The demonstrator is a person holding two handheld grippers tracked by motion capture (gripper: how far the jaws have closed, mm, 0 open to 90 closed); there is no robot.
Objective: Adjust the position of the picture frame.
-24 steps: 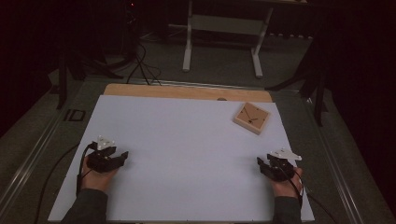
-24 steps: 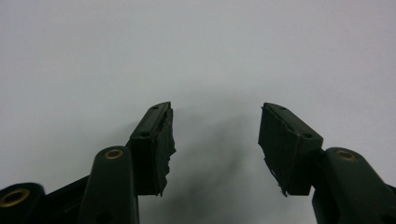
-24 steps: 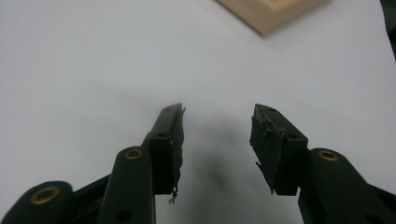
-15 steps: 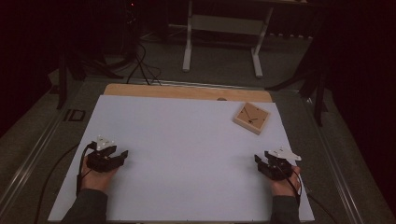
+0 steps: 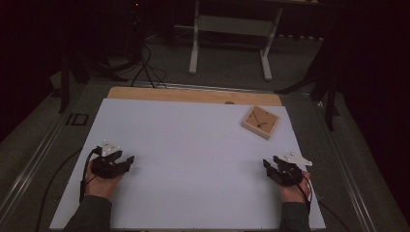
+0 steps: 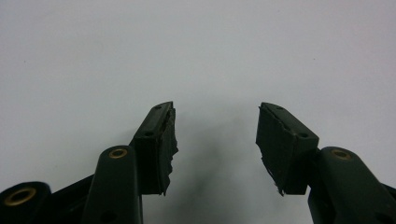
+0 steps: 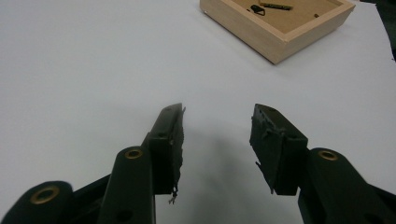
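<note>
A shallow square wooden box point(image 5: 261, 122) lies at the far right of the white table top point(image 5: 193, 145). In the right gripper view the wooden box point(image 7: 280, 21) holds a thin stick and a small dark piece. My left gripper point(image 5: 128, 161) rests near the front left, held in a hand, its jaws open over bare white surface point(image 6: 215, 126). My right gripper point(image 5: 267, 165) rests near the front right, also open with nothing between its jaws point(image 7: 217, 123). The box lies well beyond it, ahead and slightly right.
A wooden strip point(image 5: 169, 94) runs along the table's far edge. Beyond it a white stand point(image 5: 229, 43) and dark cables point(image 5: 145, 67) occupy the floor. Metal rails point(image 5: 34, 154) flank the table on both sides.
</note>
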